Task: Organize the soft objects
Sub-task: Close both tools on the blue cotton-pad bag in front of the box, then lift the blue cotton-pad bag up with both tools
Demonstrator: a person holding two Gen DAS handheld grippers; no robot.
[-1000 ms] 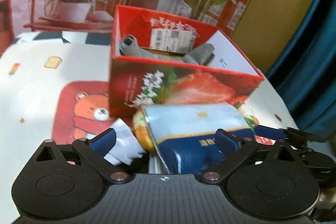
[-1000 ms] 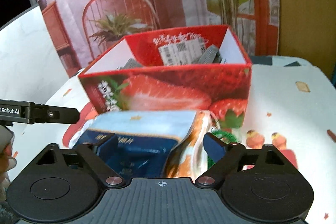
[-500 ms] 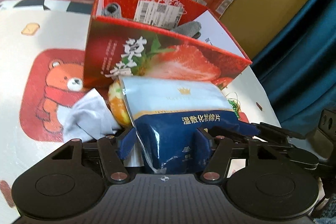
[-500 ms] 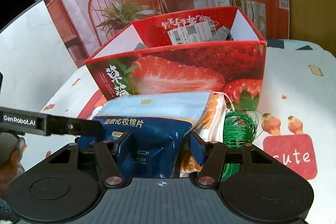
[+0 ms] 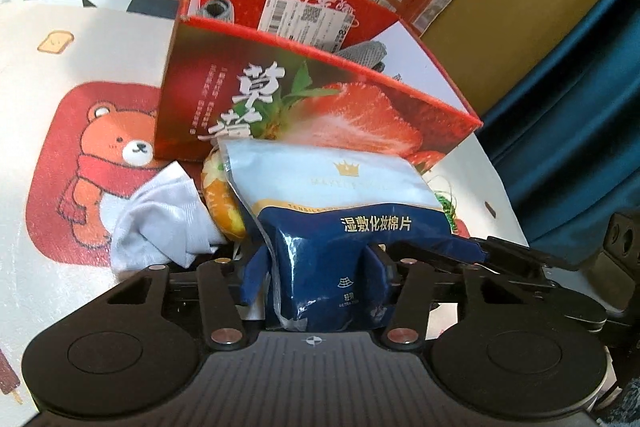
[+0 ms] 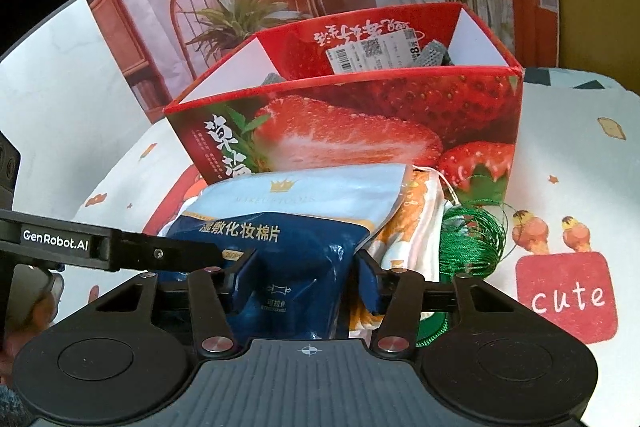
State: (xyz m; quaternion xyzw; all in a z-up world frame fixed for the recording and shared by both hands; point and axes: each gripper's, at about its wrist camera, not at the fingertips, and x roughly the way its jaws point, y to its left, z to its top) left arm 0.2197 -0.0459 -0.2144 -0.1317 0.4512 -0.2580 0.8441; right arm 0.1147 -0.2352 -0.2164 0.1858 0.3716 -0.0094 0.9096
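Pouch (image 5: 340, 211): on pile before box (image 5: 304, 123), on table (image 5: 60, 99).
Left tongs (image 5: 316, 277): just closed onto pouch.
Right tongs (image 6: 298, 279): likewise, other corner.
Risk: slick film may slip; sock (image 5: 164, 223) may be dragged.

Pouch (image 5: 332, 195) navy/pale blue; box (image 5: 320, 115) red – strawberries

One red strawberry-printed box (image 5: 312, 107) stands on the bench. Inside it lie two grey knitted pieces (image 5: 218, 9), one at each end. Just in front of the box sits one blue-and-white cotton-pad bag (image 5: 332, 211). One orange-patterned pouch (image 6: 416, 227) lies under that bag. One white sock (image 5: 164, 223) lies in front of the box, left of the bag, and one coil of green wire (image 6: 468, 243) to its right. Two claws show, one per view.
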